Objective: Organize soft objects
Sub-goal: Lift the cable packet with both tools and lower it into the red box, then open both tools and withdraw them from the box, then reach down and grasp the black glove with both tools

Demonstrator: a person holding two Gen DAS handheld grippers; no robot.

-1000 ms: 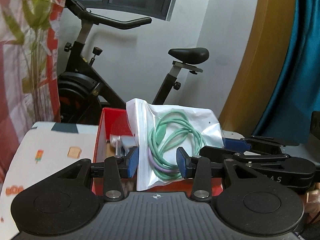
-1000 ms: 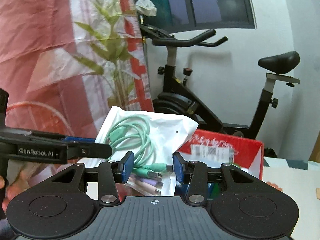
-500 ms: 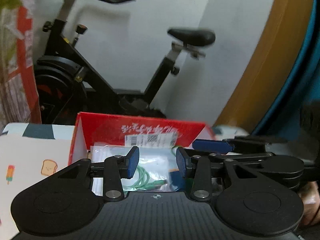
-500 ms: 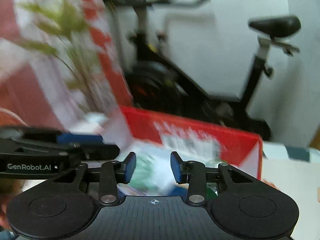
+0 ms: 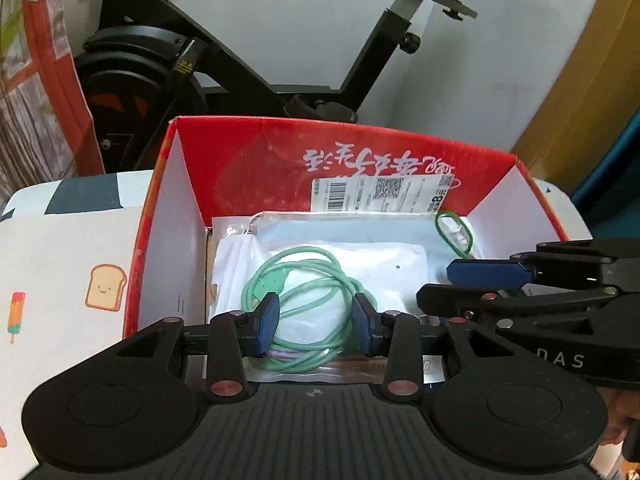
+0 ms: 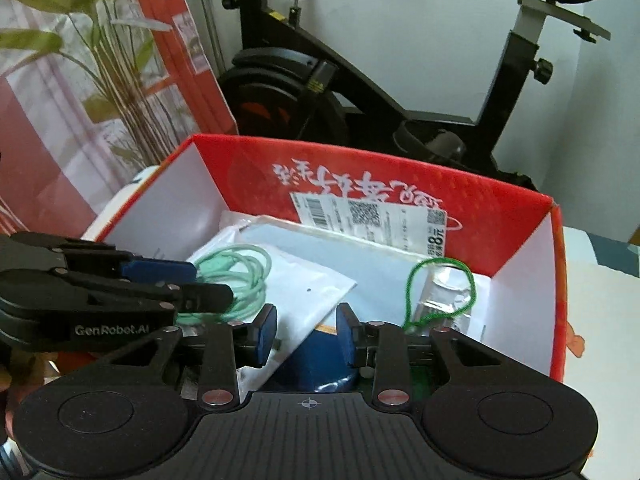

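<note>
A clear plastic bag with a coiled mint-green cable [image 5: 304,292] lies inside the red cardboard box [image 5: 248,152], on top of a light blue flat pack [image 5: 344,232]. My left gripper [image 5: 315,330] is open and empty just above the bag. The bag also shows in the right wrist view [image 6: 256,276], in the box [image 6: 240,168]. My right gripper [image 6: 306,334] is open and empty over the box's near part, above a blue round object [image 6: 316,364]. A green string loop [image 6: 440,292] lies on a silvery packet at the box's right.
The box stands on a white cloth with toast and ice-lolly prints [image 5: 72,272]. A black exercise bike [image 5: 224,56] stands behind the box against the white wall. A red-and-white plant-print curtain [image 6: 80,80] hangs at the left.
The bag with the green cable was held up between both grippers a second ago. It now lies in the red box. Both grippers have let go and tilted down over the box.
</note>
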